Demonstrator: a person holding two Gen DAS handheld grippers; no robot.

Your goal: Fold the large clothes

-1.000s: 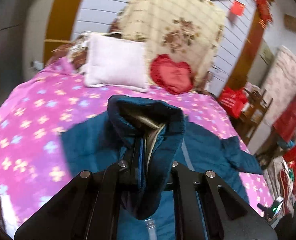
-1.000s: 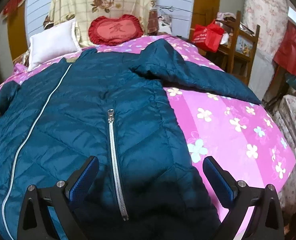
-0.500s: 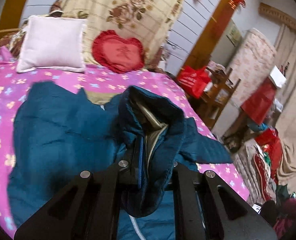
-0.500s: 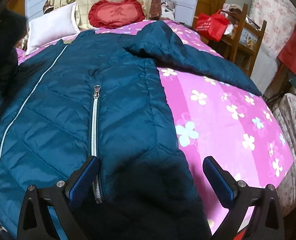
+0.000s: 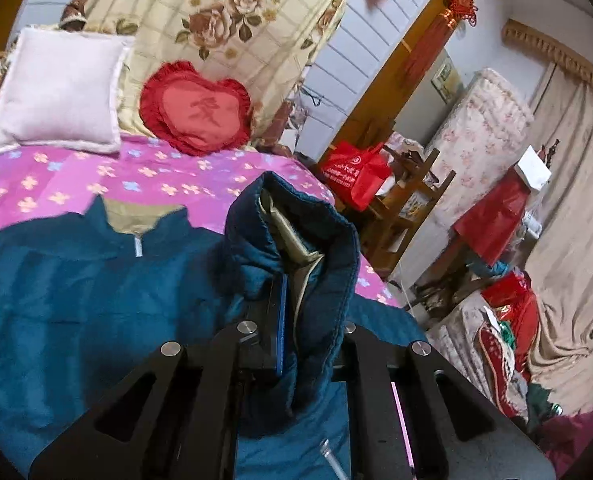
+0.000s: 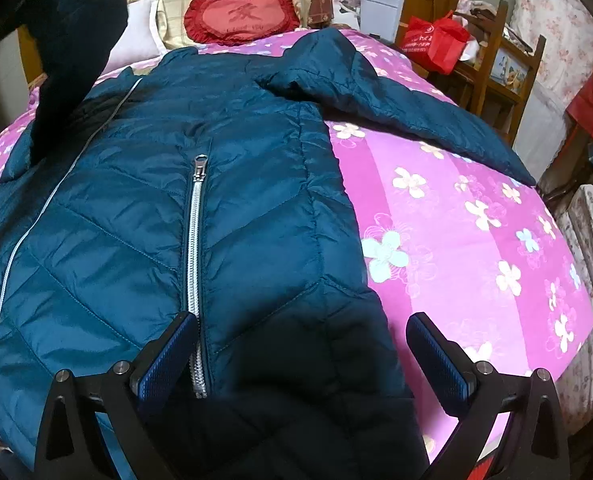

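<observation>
Lying spread, front up, across the bed's pink flowered bedsheet (image 6: 476,216): quilted teal puffer jacket (image 6: 224,184). Left tool (image 5: 300,316) clenched on the lifted sleeve cuff (image 5: 296,240). Right tool (image 6: 302,354) released, hovering wide above the hem beside the silver pocket zipper (image 6: 196,240).

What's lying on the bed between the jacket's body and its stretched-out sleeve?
Nothing but bare bedsheet, pink with flowers. The right wrist view shows it as a wedge between the teal jacket and its sleeve.
</observation>
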